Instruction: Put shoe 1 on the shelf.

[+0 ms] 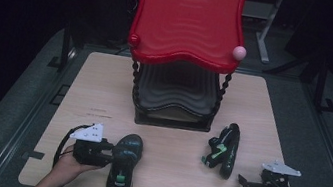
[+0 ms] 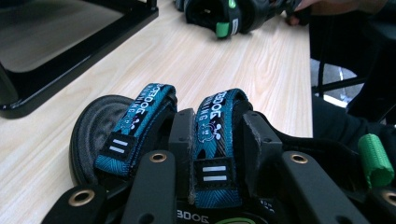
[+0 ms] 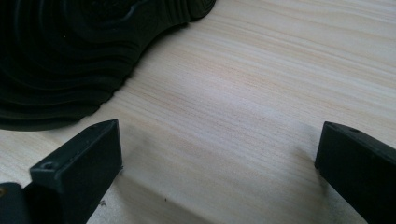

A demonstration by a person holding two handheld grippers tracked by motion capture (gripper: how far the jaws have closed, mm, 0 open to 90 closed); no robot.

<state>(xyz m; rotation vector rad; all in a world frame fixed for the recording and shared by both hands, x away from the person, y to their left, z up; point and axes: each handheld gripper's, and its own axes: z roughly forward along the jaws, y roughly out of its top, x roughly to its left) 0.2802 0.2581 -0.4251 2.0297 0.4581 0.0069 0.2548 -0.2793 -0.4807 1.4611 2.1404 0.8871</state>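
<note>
Left gripper (image 1: 105,153) pinching a blue strap (image 2: 212,140) of the near sandal (image 1: 123,165), toe pointing away, right at its tips. Far off to its right, second sandal (image 1: 222,149) on its side. Just right of that, right gripper (image 1: 245,183) spread wide, holding nothing, much closer to it.

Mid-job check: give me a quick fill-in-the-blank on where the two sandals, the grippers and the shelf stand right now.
1. The left gripper has its jaws closed on a blue ____ of the near sandal.
2. The right gripper has its jaws ____, with bare table between them.
3. The other sandal lies on its ____.
4. The top tray of the shelf is coloured ____.

Missing words: strap; open; side; red
</note>
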